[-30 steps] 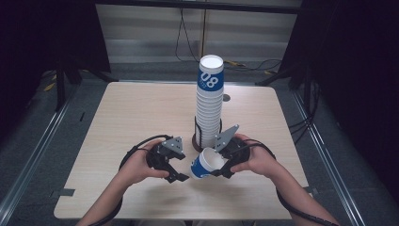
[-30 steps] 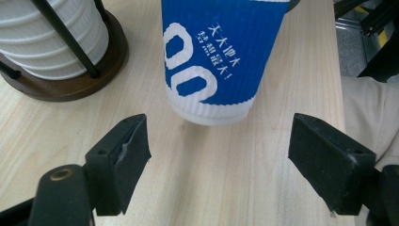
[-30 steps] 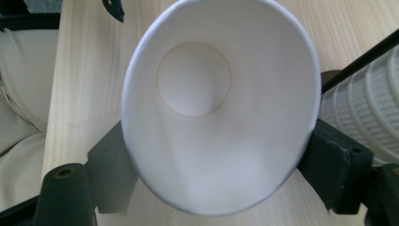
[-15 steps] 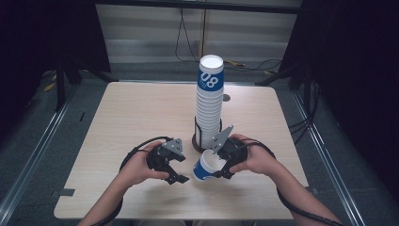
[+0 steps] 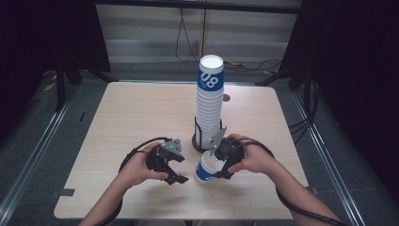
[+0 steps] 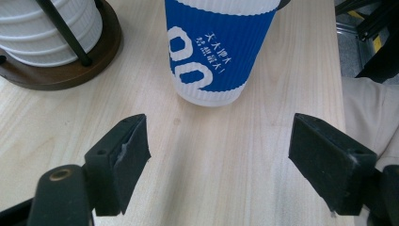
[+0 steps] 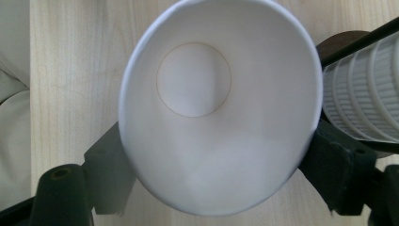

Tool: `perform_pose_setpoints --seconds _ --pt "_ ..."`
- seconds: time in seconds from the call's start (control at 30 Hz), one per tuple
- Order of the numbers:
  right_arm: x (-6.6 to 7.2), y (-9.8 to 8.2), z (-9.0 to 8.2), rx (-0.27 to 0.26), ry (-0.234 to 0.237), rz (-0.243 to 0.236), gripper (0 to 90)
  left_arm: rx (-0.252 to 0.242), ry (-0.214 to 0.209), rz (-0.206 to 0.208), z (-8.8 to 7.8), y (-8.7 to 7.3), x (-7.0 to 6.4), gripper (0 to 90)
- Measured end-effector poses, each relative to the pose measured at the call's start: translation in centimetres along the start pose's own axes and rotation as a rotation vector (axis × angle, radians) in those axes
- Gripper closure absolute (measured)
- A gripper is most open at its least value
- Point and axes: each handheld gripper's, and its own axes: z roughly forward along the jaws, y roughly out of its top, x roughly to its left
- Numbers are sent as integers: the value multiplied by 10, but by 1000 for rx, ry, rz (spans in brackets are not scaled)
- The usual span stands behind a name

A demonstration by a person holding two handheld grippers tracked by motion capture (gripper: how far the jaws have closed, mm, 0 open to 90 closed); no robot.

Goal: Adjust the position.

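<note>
Cup: I see a single blue-and-white paper cup [image 5: 205, 168] near the front of the tabletop [image 5: 131, 113], upright, mouth up, just in front of the stack; whether its base rests on the wood or hangs just above, I cannot tell
Right hand-held gripper: my right hand-held gripper [image 5: 217, 162] is clamped on the cup, one jaw on each side just under the rim; the mouth looks squeezed slightly oval in the right gripper view
Left hand-held gripper: my left hand-held gripper [image 6: 219, 155] is released, jaws wide apart, aimed at the cup's lower wall, near it but not touching
Handling: I judge the cup very light and thin-walled, easy to crush; the ribbed sleeve should give grip; I would hold it on the ribbed band, gently, not on the bare rim
Contents: the cup's inside [image 7: 194, 80] is white and empty, nothing to spill
Holder: a dark round base with upright wire rods [image 6: 66, 70] carries a tall stack of nested cups [image 5: 209, 106], standing mouth down, well above the tabletop
</note>
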Motion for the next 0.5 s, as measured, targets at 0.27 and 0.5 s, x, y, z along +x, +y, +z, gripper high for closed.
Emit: perform_pose_setpoints --seconds 0.27,0.5 --pt "0 3 2 36 -6 -2 183 -5 -3 -8 1 -4 0 203" --pt "-1 4 2 45 6 8 169 -3 -1 -9 0 -5 0 203"
